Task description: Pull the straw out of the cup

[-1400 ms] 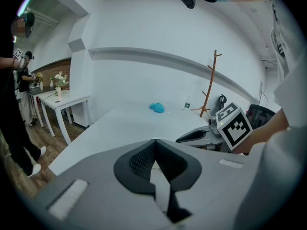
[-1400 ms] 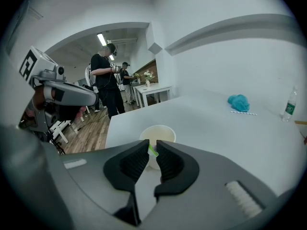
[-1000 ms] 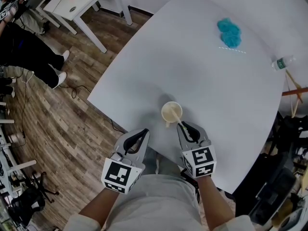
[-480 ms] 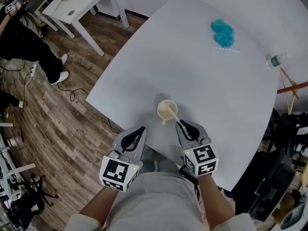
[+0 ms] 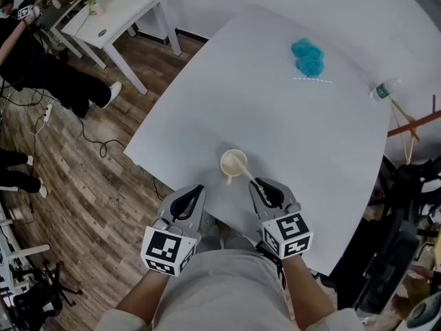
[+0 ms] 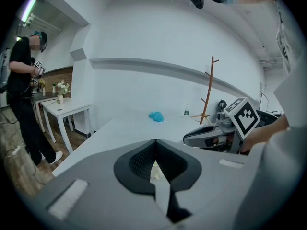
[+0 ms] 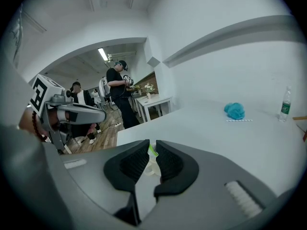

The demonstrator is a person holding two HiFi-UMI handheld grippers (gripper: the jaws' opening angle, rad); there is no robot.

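The straw (image 5: 246, 176) is slanting from the mouth of the cup (image 5: 233, 163) toward the near right, its far end lying inside the cup and its near end passing between the jaws of the right claw (image 5: 264, 190). In the right gripper view that claw (image 7: 152, 145) is clenching the straw (image 7: 151, 151), both pads pressing on its sides. The cup is standing upright on the white counter (image 5: 275, 129), close to the near edge, and its inside is showing pale cream; whether it is holding anything besides the straw I cannot tell. The left claw (image 5: 189, 200) is hanging just to the near left of the cup, apart from it, over the counter's near edge, its jaws meeting at the tips with nothing between them. The middle of the counter is lying open. Far across it a blue cloth (image 5: 307, 56) is sitting with a second, striped straw (image 5: 313, 81) just near of it, and a bottle (image 5: 382, 89) is lying by the far right edge. Left of the counter, wooden floor (image 5: 89, 178) is running out to a small white table (image 5: 124, 9).
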